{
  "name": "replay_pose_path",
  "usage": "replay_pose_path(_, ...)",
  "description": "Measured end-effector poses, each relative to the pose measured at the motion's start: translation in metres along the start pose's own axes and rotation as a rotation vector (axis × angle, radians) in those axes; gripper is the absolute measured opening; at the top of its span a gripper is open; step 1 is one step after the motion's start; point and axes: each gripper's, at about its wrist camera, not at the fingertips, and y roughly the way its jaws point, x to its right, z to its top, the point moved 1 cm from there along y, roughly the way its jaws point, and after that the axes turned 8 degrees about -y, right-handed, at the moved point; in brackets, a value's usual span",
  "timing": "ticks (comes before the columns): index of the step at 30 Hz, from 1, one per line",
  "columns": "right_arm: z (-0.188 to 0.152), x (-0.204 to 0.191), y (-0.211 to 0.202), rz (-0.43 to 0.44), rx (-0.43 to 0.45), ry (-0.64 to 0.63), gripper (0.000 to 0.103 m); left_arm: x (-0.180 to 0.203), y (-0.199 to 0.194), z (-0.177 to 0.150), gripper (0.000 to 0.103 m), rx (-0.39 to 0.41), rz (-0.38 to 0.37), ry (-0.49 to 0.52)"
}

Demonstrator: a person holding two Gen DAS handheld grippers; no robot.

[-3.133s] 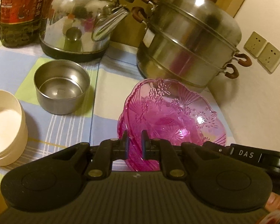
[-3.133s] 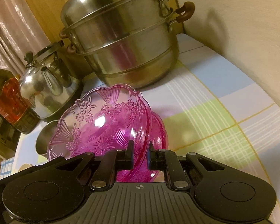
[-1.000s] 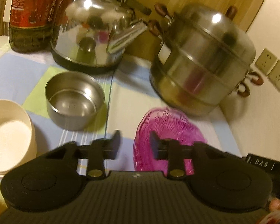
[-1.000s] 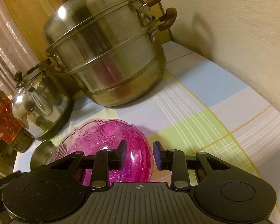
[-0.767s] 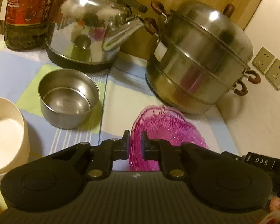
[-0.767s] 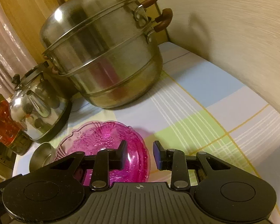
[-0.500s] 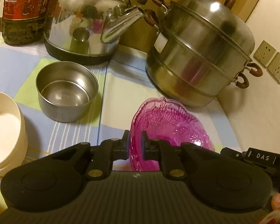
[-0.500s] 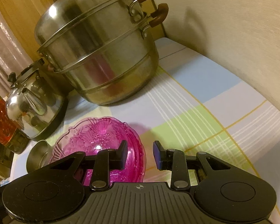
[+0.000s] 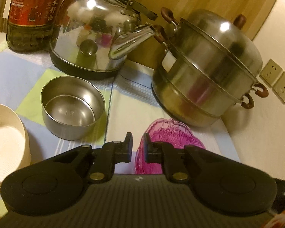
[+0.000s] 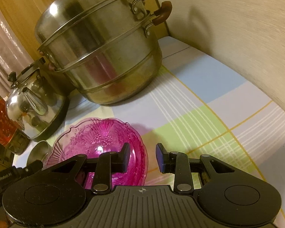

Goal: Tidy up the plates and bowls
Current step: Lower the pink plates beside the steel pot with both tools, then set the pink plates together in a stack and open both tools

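A pink see-through bowl [image 9: 171, 136] with a flower pattern sits on the checked cloth in front of the steamer pot; it looks like two bowls nested. My left gripper [image 9: 138, 146] is shut on its near left rim. In the right wrist view the same pink bowl [image 10: 96, 138] lies low and left. My right gripper [image 10: 142, 155] stands open there, its left finger over the bowl and the bowl's right rim in the gap, untouched. A small steel bowl [image 9: 72, 102] stands to the left, and a stack of cream bowls [image 9: 5, 142] at the far left edge.
A large steel steamer pot [image 9: 209, 66] and a kettle [image 9: 93, 39] stand at the back, with an oil bottle [image 9: 32, 15] in the back left corner. The wall with sockets [image 9: 277, 83] bounds the right side. Bare checked cloth [image 10: 209, 125] lies right of the pink bowl.
A second ago my left jaws stood apart beside the pink bowl; they have closed on its rim. The right gripper has stayed open in place.
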Motion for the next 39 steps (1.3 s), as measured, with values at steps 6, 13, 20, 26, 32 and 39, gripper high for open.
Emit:
replay_pose_path(6, -0.001, -0.001, 0.002, 0.000, -0.008, -0.005, 0.031, 0.001, 0.012, -0.003, 0.010, -0.032, -0.024, 0.023)
replay_pose_path(13, 0.000, 0.001, 0.003, 0.002, -0.017, -0.003, 0.023, 0.001, 0.022, -0.014, 0.006, -0.086, -0.004, 0.052)
replay_pose_path(20, -0.002, -0.002, 0.007, 0.006, -0.044, -0.020, 0.019, 0.001, 0.024, -0.016, 0.006, -0.100, 0.001, 0.070)
replay_pose_path(26, -0.002, 0.000, 0.007, 0.004, -0.046, -0.017, 0.019, 0.003, 0.013, -0.007, 0.008, -0.022, -0.005, 0.080)
replay_pose_path(32, -0.003, 0.001, 0.007, 0.004, -0.048, -0.015, 0.019, 0.004, 0.011, -0.003, 0.007, -0.011, -0.035, 0.076)
replay_pose_path(39, -0.003, 0.002, 0.008, 0.002, -0.048, -0.011, 0.019, 0.003, 0.022, -0.013, 0.006, -0.057, -0.020, 0.085)
